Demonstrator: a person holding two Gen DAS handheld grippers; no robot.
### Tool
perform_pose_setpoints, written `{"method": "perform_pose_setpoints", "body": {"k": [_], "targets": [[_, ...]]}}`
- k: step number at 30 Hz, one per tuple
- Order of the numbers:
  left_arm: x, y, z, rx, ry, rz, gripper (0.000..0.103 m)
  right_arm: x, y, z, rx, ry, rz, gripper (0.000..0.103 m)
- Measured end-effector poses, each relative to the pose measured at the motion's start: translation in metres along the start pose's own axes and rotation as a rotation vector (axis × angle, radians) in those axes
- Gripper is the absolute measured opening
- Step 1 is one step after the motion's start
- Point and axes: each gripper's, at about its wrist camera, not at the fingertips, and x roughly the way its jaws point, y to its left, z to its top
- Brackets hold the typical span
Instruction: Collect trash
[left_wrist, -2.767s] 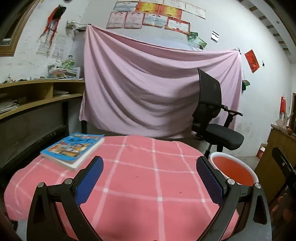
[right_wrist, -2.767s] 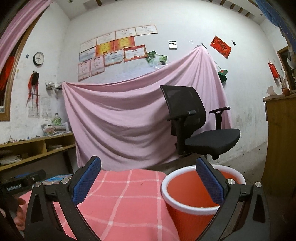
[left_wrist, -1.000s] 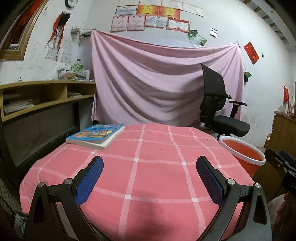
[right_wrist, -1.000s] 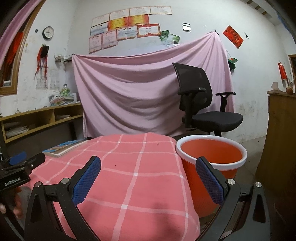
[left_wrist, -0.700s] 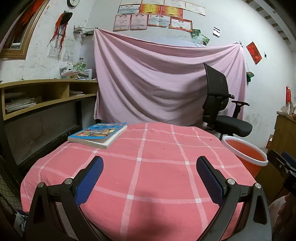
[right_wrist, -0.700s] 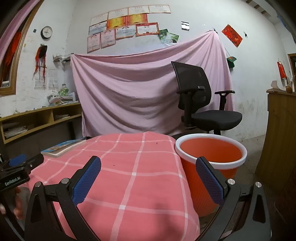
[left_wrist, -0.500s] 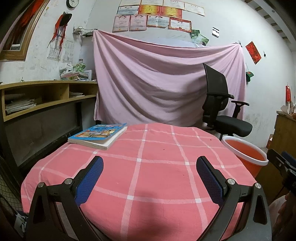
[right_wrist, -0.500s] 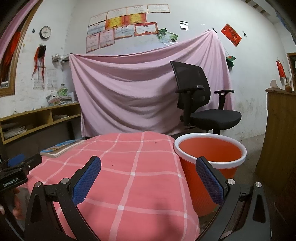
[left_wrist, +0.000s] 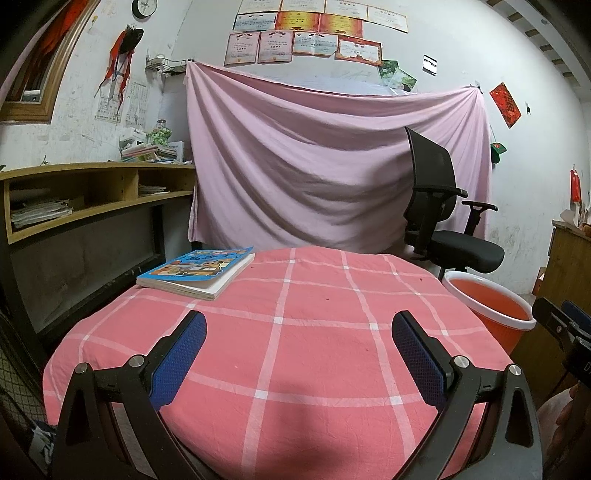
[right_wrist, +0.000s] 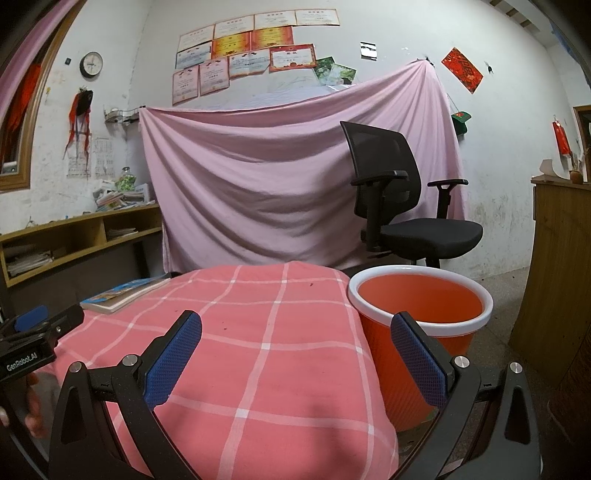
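Left wrist view: left gripper (left_wrist: 297, 349) hovers over near edge of round table (left_wrist: 317, 354), jaws spread wide, holding nothing. Pink checked cloth bare across middle; book (left_wrist: 197, 271) lies at far left edge. Orange bin (left_wrist: 487, 310) stands on floor just beside table's right edge. Right wrist view: right gripper (right_wrist: 295, 352) also wide open and empty, straddling table edge and bin (right_wrist: 419, 306). Chair (right_wrist: 399, 210) behind bin. No trash visible on cloth.

Left hand-held gripper (left_wrist: 298, 354), right hand-held gripper (right_wrist: 295, 353): black frames, blue textured pads, silver screws, white "GenRobot.AI" marking.
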Motion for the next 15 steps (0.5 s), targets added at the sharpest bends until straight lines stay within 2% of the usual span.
{"method": "perform_pose_setpoints", "body": {"k": [15], "targets": [[-0.0004, 0.0002, 0.0001, 0.001, 0.0, 0.001, 0.098, 0.0, 0.0005, 0.0002, 0.0, 0.0, 0.0, 0.103]]}}
